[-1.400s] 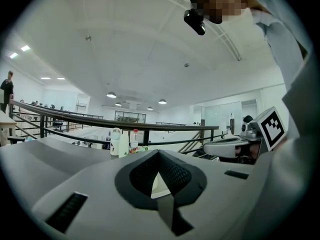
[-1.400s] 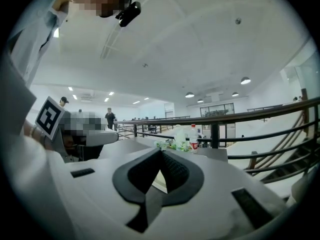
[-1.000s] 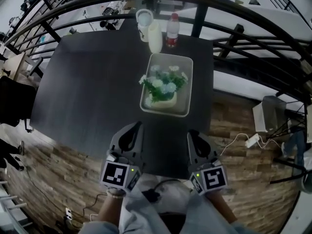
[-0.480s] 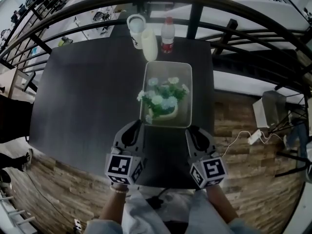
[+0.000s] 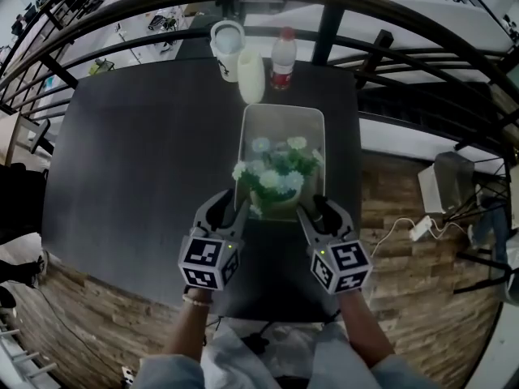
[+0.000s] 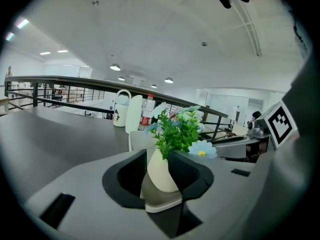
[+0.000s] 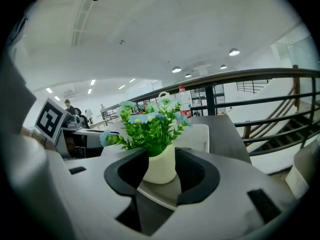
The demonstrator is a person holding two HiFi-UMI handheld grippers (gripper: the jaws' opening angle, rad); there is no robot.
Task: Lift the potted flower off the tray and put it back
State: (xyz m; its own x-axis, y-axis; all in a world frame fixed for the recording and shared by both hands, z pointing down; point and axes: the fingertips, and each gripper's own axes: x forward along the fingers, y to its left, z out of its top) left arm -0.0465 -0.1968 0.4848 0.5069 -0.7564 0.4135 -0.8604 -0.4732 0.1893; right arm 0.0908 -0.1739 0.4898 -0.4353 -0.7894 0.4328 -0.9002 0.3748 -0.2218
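1. The potted flower [image 5: 276,186] stood upright in its cream pot at the near end of the tray [image 5: 284,120], resting on the tray floor.
2. The tray lay on the dark table [image 5: 146,152], right of centre.
3. My left gripper [image 5: 231,211] sat at the tray's near left corner. Its jaws had just been opening and stood spread. In the left gripper view the pot lined up with the gap, but the pads did not press on it.
4. My right gripper [image 5: 315,211] sat at the near right corner in the same state: jaws just opened, spread, pot framed but not gripped.
5. Past the tray's far end stood a white jug [image 5: 226,47], a cream cylinder [image 5: 250,75] and a red-labelled bottle [image 5: 283,57].
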